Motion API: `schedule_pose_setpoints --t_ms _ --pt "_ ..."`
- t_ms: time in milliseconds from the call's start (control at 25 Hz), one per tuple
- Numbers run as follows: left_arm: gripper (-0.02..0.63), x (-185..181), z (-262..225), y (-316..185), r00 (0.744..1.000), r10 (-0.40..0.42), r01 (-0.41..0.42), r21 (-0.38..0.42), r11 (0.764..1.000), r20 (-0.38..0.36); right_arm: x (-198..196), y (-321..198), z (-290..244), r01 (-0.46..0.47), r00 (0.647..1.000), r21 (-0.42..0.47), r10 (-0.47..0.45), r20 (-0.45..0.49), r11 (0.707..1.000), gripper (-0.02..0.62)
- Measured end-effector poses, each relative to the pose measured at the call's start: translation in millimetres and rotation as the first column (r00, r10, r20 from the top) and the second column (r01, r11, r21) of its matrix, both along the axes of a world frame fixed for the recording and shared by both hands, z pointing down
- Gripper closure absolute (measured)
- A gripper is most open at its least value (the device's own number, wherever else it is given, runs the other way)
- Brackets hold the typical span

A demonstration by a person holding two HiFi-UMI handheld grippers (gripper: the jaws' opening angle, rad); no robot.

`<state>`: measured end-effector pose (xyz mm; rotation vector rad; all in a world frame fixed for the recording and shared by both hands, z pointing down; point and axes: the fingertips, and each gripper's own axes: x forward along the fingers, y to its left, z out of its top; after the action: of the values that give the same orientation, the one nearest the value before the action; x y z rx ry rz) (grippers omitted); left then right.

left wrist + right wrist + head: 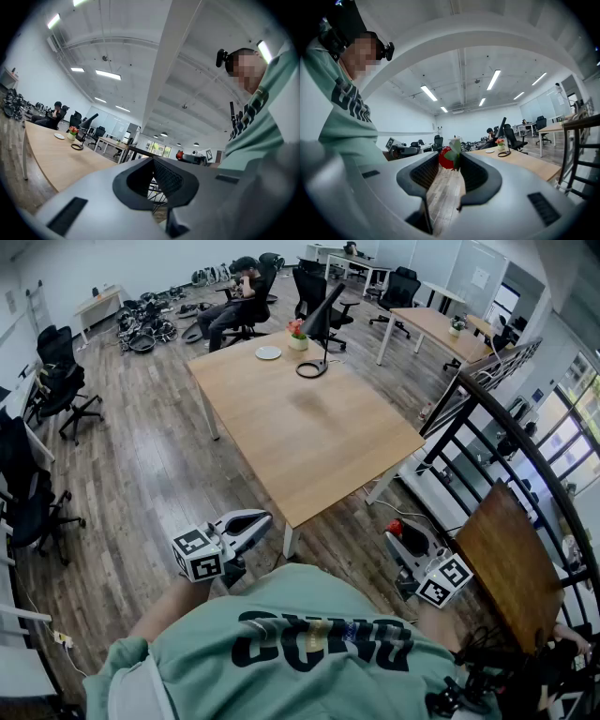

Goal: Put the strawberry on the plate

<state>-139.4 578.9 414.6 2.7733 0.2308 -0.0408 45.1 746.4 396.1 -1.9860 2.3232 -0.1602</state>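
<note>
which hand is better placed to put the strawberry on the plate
Right. The right gripper already holds the strawberry in its fingers; the left gripper is empty. The plate lies at the table's far end.

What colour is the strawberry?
The strawberry is red with green leaves, clearest in the right gripper view.

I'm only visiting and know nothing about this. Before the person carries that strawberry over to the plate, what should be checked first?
1. Strawberry in the right claw: ok, it sits between the tips.
2. Grip firm enough: cannot tell.
3. Plate free: ok, it looks bare.
4. Plate within reach: not ok, it lies at the far end of the table, and the person stands off the near corner.
5. Way across the table: ok, bare wood; the lamp and flower pot stand beside the plate.
6. Left claw out of the way: ok, shut and empty.
</note>
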Motion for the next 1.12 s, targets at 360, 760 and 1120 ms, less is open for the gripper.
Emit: schedule_pose_setpoints --t_ms 360,760,1120 --pt "0.601 15 -3 9 1.0 -0.015 0.015 0.004 1.0 0.001 19 5 -3 0.025 1.0 0.003 -0.025 -0.009 1.0 0.445" --pt "0.601 39 -3 45 1.0 -0.008 0.008 0.002 1.0 0.022 41 34 -1 0.044 0.999 0.009 -0.044 0.003 0.999 0.445" --pt "0.601 62 -5 87 0.998 -0.014 0.013 0.008 1.0 0.065 68 74 15 0.063 0.994 0.012 -0.064 0.094 0.998 0.445"
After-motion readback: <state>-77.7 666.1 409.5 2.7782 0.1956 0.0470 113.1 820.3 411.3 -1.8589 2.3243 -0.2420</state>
